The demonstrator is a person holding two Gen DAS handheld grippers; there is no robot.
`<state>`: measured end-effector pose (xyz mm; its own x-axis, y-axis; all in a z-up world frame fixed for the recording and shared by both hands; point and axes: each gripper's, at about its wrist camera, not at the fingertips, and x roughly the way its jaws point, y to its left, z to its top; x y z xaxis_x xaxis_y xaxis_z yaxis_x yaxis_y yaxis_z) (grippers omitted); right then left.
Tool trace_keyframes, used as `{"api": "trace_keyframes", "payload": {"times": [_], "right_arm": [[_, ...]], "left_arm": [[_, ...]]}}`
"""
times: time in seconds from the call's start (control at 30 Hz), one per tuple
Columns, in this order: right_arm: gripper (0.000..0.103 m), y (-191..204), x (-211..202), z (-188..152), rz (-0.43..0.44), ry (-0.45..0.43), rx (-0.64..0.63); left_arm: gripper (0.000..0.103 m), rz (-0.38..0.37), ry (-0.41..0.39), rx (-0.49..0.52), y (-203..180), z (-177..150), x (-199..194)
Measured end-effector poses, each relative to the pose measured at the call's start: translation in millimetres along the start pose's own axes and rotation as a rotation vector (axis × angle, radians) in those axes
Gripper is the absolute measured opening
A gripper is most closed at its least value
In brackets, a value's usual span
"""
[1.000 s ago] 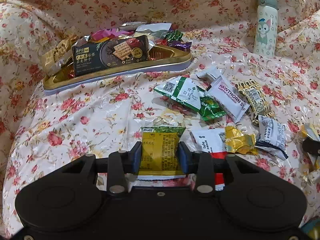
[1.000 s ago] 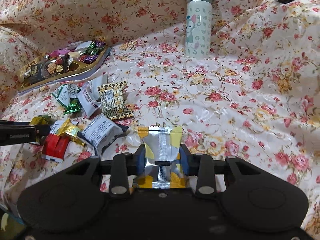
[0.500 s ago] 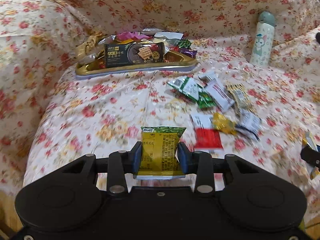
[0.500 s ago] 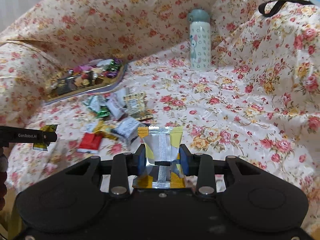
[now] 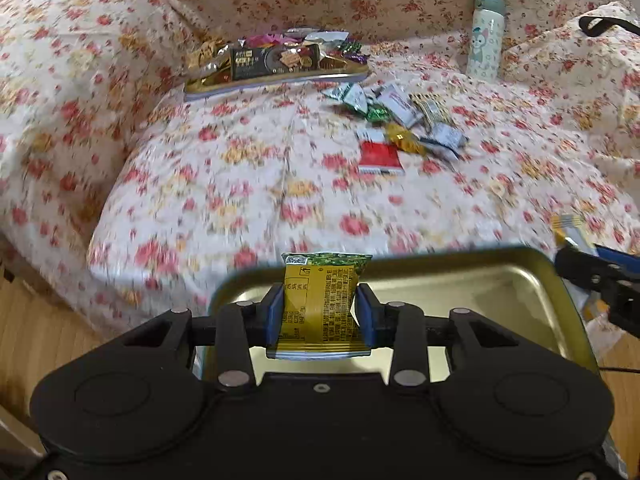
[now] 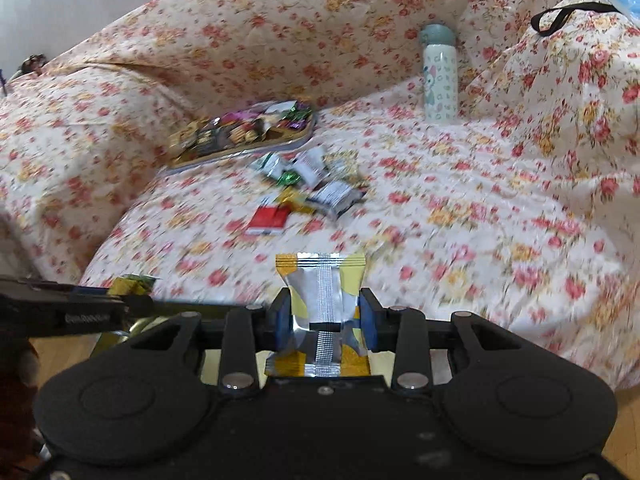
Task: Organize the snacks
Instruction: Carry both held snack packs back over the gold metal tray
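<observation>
My left gripper [image 5: 320, 298] is shut on a yellow and green snack packet [image 5: 320, 316], held upright over an empty gold tin tray [image 5: 500, 280] off the near edge of the bed. My right gripper [image 6: 326, 304] is shut on a silver and yellow packet [image 6: 324, 292], just past the bed's near edge. The right gripper's tip and its packet [image 5: 568, 226] show at the right edge of the left wrist view. Several loose snacks [image 5: 404, 120] and a red packet [image 5: 378, 156] lie on the floral bedspread. A gold tray full of snacks [image 5: 280, 80] sits farther back.
A pale green bottle [image 5: 486, 36] stands upright at the back right of the bed, with a black strap [image 6: 568, 16] on the raised cover beyond it. Wooden floor [image 5: 44, 340] shows below the bed's near edge. The floral cover rises at the left and back.
Both grippers have drawn back from the bed and risen, each keeping its packet. The snack pile now looks smaller and farther away. The empty gold tray has come into view under the left gripper.
</observation>
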<state>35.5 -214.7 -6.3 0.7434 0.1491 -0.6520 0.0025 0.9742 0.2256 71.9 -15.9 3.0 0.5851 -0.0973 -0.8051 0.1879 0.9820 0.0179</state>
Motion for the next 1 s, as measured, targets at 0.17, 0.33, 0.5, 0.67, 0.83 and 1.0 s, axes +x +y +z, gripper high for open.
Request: {"api": "trace_keyframes", "payload": {"times": [0.17,0.33,0.5,0.67,0.83,1.0], "right_arm": [[0.037,10,-19,-20,0.021,0.021,-0.012],[0.037,15,-28,-34,0.024,0.057,-0.034],[0.037,17,-23,-43,0.031,0.110,-0.034],[0.037,15,-13,-52,0.043,0.177,-0.004],[0.037,13,-10,-55,0.039,0.202,0.015],[0.037,17,-7,-57,0.042,0.219,0.004]], "left_arm": [[0.046,-0.009,0.001,-0.023,-5,-23,-15],[0.046,0.013,0.025,-0.033,-8,-41,-16],[0.046,0.013,0.080,-0.035,-8,-53,-8],[0.046,0.008,0.119,-0.070,-3,-58,-4],[0.046,-0.005,0.174,-0.087,0,-61,3],[0.047,0.001,0.178,-0.090,0,-61,2]]}}
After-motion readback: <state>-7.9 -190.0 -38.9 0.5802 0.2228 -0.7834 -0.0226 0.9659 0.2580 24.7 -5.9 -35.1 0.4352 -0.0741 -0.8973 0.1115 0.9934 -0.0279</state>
